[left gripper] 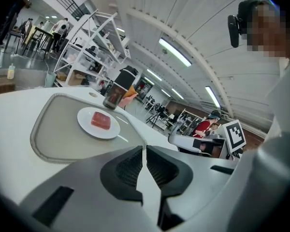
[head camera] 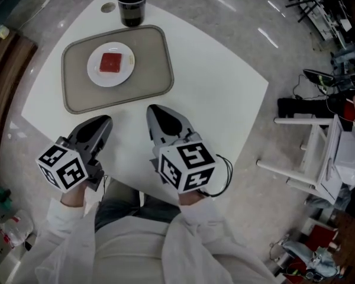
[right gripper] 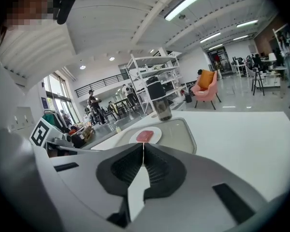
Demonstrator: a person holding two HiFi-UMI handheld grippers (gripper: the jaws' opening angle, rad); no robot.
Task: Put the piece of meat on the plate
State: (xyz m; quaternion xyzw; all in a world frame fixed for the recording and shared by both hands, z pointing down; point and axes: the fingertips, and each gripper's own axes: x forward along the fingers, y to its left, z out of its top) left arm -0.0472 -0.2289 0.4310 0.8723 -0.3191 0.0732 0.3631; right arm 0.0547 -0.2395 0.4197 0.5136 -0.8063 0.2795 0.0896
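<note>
A white tabletop (head camera: 225,93) in an open workshop hall carries a grey tray (head camera: 149,58); on the tray's white plate (head camera: 94,76) lies the piece of meat (head camera: 110,62). It looks soft, slick and light, best pinched across its narrow sides. Short of the tray, the left tool (head camera: 103,123) and right tool (head camera: 156,113) are closed, empty

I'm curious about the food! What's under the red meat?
The meat lies on a white plate, which sits on a grey tray on the table. The plate's middle is hidden beneath the meat.

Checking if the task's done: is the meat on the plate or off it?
On it: the red meat lies centred on the white plate.
</note>
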